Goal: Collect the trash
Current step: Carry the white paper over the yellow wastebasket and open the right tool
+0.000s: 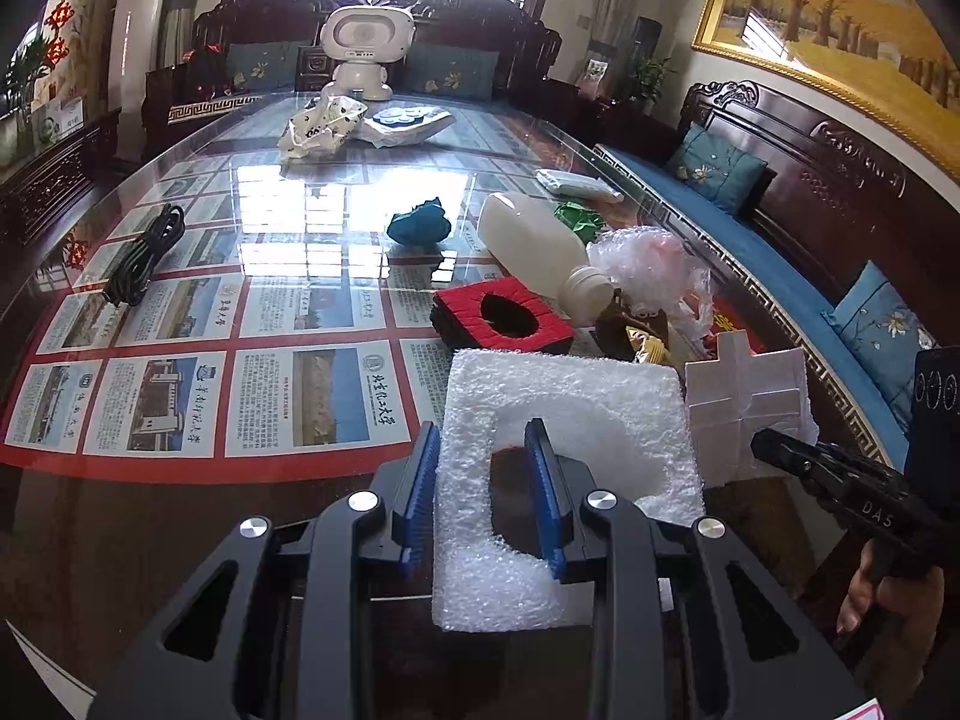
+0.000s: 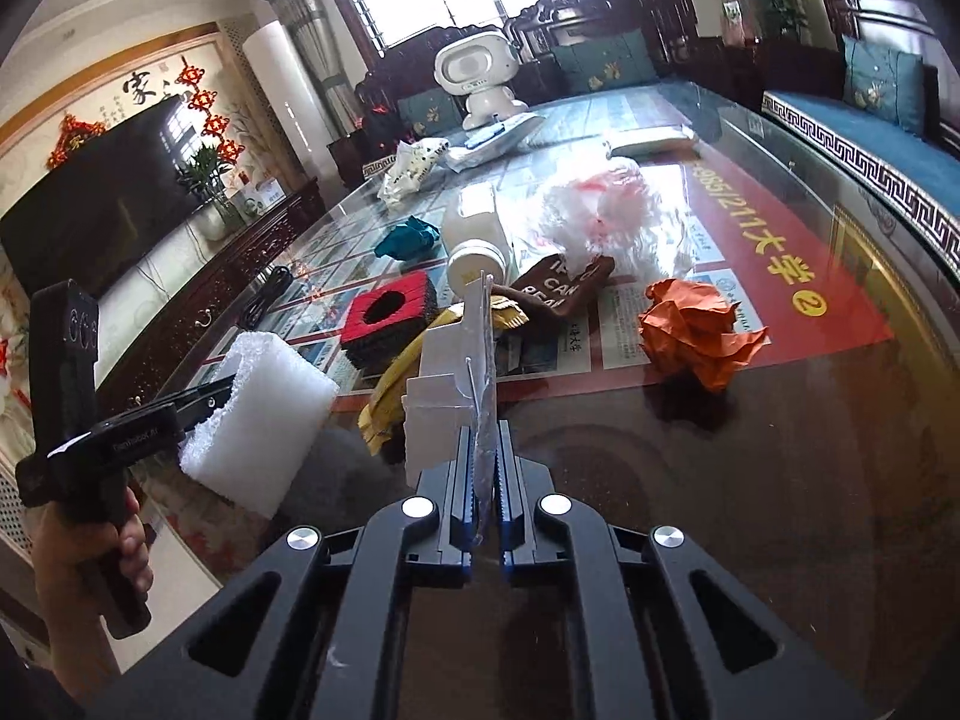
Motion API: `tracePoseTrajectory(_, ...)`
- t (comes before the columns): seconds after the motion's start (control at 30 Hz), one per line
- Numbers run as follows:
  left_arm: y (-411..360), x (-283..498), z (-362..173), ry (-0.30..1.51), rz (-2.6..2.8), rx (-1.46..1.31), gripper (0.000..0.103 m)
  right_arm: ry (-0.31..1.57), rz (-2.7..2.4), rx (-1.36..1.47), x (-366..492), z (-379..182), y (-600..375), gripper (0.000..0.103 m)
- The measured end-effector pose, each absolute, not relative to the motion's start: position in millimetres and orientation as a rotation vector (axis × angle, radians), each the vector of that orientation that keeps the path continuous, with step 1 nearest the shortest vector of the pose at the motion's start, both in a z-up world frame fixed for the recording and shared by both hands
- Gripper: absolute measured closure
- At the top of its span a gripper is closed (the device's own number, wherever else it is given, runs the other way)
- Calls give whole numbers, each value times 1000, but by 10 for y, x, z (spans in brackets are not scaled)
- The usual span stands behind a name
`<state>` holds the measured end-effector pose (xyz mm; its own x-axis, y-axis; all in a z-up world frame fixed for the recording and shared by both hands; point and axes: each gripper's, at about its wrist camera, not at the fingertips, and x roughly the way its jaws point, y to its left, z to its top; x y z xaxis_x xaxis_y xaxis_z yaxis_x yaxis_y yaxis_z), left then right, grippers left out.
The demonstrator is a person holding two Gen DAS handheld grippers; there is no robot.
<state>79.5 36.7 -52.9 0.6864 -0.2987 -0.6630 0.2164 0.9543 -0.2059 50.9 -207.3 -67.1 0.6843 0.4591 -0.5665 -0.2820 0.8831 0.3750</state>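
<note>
Jaws of the left gripper [image 1: 487, 501] pinch the foam [image 1: 570, 420] frame's edge, the right gripper [image 2: 487, 468] clamps thin white card [image 2: 447, 372], both above the surface [image 1: 180, 510]; each looks light, crushable, best held edgewise.

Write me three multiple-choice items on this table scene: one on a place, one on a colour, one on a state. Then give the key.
1. Where does the white plastic bottle lie?
A. Just behind the red foam block
B. Beside the black cable
C. On the blue sofa

2. What colour is the crumpled paper near the right hand-held gripper?
A. Green
B. Orange
C. Purple

3. What is the left hand-held gripper doing?
A. Hanging open over bare glass
B. Gripping the bottle
C. Gripping the white foam piece

Key: 1 A, the bottle's cap nearly meets the block; 2 B, it is plainly orange; 3 C, both blue pads press on one bar of the foam.
</note>
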Motion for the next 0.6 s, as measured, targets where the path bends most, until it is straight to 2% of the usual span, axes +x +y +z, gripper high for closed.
tracePoseTrajectory(0.4, 299, -166, -134, 677, -323, -50, 72, 621, 428, 212, -426, -289, -2299, 96)
tracePoseTrajectory(0.6, 217, -875, -165, 660, -376, -28, 72, 624, 434, 172, -1150, -319, -2408, 96)
